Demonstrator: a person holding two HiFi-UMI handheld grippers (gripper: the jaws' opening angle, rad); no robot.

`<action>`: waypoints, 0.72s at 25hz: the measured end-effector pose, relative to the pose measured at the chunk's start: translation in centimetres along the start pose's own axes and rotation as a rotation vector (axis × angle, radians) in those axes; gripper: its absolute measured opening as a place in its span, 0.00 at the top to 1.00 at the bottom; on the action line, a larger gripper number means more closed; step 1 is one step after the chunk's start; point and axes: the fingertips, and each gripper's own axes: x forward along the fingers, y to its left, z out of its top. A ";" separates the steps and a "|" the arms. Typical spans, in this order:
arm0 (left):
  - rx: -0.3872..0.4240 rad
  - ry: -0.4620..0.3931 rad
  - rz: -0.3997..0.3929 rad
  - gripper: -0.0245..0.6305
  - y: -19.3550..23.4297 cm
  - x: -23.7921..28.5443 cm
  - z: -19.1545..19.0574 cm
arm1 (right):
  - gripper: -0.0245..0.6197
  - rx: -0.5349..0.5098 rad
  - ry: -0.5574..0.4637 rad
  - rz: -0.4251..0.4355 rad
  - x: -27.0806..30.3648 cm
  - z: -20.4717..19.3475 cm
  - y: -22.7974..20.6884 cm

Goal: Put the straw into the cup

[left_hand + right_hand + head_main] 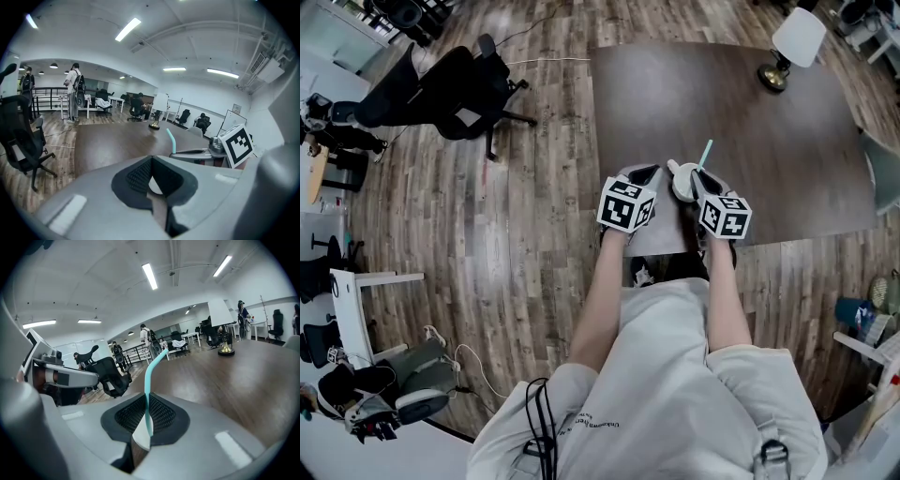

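Observation:
A teal bendy straw (149,390) stands up between the jaws of my right gripper (142,430), which is shut on it. From the head view the straw (705,155) pokes up above the right gripper (697,180) at the near edge of the dark brown table (750,112). A white round object (682,184) sits against that gripper's tips; I cannot tell whether it is the cup. My left gripper (643,175) is close beside it on the left, jaws shut with nothing held (156,183). Its view shows the straw (171,140) and the right gripper (197,152).
A table lamp with a white shade (792,47) and brass base stands at the table's far right. A black office chair (450,89) is on the wood floor to the left. People stand far off in the room (73,91).

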 end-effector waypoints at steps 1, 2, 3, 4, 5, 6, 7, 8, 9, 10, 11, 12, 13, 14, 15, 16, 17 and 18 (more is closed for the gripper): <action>0.002 0.001 0.000 0.96 0.0 0.0 0.0 | 0.89 0.001 0.001 -0.002 0.0 0.0 0.0; 0.004 0.001 -0.001 0.96 0.1 0.0 0.0 | 0.89 0.002 0.001 -0.004 0.1 -0.1 -0.1; 0.005 0.002 -0.001 0.96 0.1 -0.1 0.1 | 0.88 0.001 0.003 -0.006 0.1 -0.1 -0.1; 0.006 0.003 0.000 0.96 0.2 -0.1 0.1 | 0.88 -0.002 0.007 -0.007 0.2 -0.1 -0.1; 0.006 0.004 0.000 0.96 0.2 -0.1 0.1 | 0.88 -0.006 0.013 -0.009 0.3 -0.2 -0.1; 0.006 0.004 0.000 0.96 0.3 -0.1 0.2 | 0.88 -0.012 0.020 -0.012 0.4 -0.2 -0.1; 0.007 0.005 -0.001 0.96 0.3 -0.1 0.2 | 0.88 -0.017 0.026 -0.015 0.5 -0.3 -0.1; 0.008 0.006 -0.002 0.96 0.2 -0.1 0.1 | 0.88 -0.020 0.033 -0.017 0.5 -0.5 -0.1; 0.010 0.008 -0.003 0.96 0.2 -0.2 0.0 | 0.88 -0.020 0.038 -0.019 0.5 -0.7 -0.1; 0.010 0.010 -0.004 0.96 0.2 -0.2 -0.1 | 0.88 -0.020 0.042 -0.021 0.5 -0.9 -0.1; 0.011 0.010 -0.005 0.96 0.2 -0.2 -0.3 | 0.88 -0.020 0.045 -0.024 0.6 -1.2 -0.1; 0.010 0.010 -0.006 0.96 0.2 -0.1 -0.4 | 0.88 -0.022 0.049 -0.029 0.6 -1.4 -0.1; 0.008 0.010 -0.007 0.96 0.2 -0.1 -0.5 | 0.88 -0.024 0.056 -0.033 0.7 -1.7 -0.2; 0.007 0.010 -0.008 0.96 0.2 0.0 -0.5 | 0.88 -0.027 0.064 -0.037 0.8 -1.9 -0.3; 0.008 0.010 -0.009 0.96 0.2 0.0 -0.5 | 0.88 -0.029 0.071 -0.041 0.9 -2.1 -0.3; 0.010 0.010 -0.011 0.96 0.1 0.0 -0.5 | 0.88 -0.031 0.075 -0.045 1.0 -2.2 -0.4; 0.013 0.010 -0.013 0.96 0.0 0.0 -0.5 | 0.88 -0.031 0.076 -0.049 0.9 -2.3 -0.4; 0.015 0.011 -0.016 0.96 -0.1 0.0 -0.5 | 0.88 -0.031 0.077 -0.053 0.9 -2.3 -0.4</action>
